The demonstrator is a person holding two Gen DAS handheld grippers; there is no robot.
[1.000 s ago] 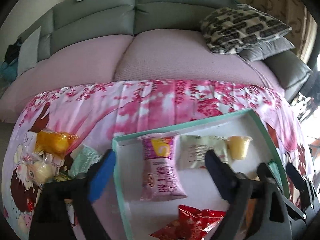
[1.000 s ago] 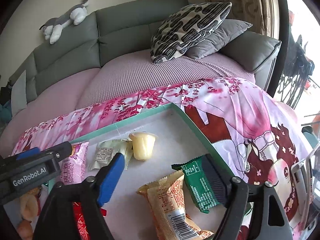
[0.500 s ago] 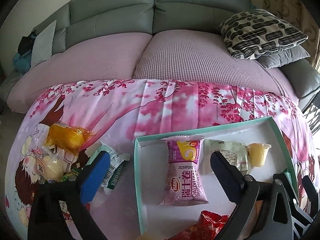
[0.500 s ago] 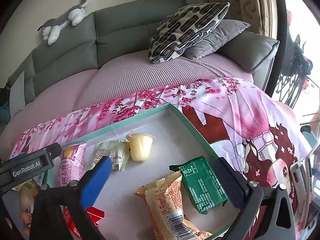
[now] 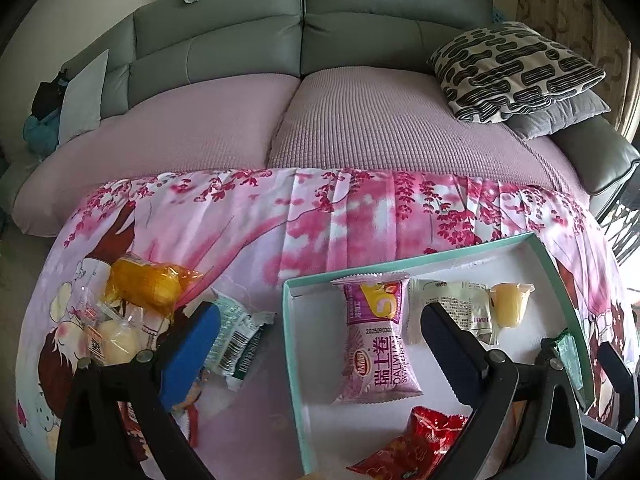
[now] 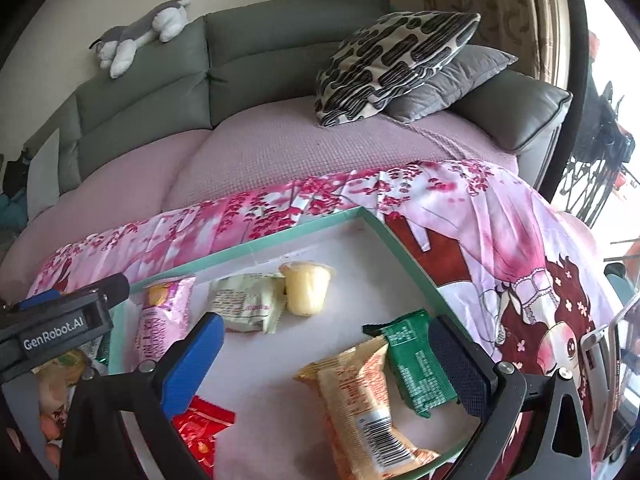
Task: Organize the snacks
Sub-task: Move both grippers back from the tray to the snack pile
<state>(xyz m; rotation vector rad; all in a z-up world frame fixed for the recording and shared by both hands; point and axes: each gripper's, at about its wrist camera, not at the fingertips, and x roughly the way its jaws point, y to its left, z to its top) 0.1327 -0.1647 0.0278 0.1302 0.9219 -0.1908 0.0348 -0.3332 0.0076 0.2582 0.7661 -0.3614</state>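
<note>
Snacks lie partly inside a shallow white tray with a teal rim [image 5: 291, 344]: a pink swiss-roll packet [image 5: 374, 344], a pale cream sachet [image 5: 456, 312], a yellow jelly cup [image 6: 306, 289], a green wrapper [image 6: 416, 364], an orange barcoded packet [image 6: 360, 396] and a red foil bag [image 5: 416, 444]. Left of the tray, on the pink floral cloth [image 5: 320, 216], sit an amber-wrapped cake [image 5: 148, 284] and a mint-green packet [image 5: 236, 336]. The left gripper [image 5: 316, 344] and right gripper [image 6: 326, 356] have jaws spread wide, having just been opening, pinching nothing.
</note>
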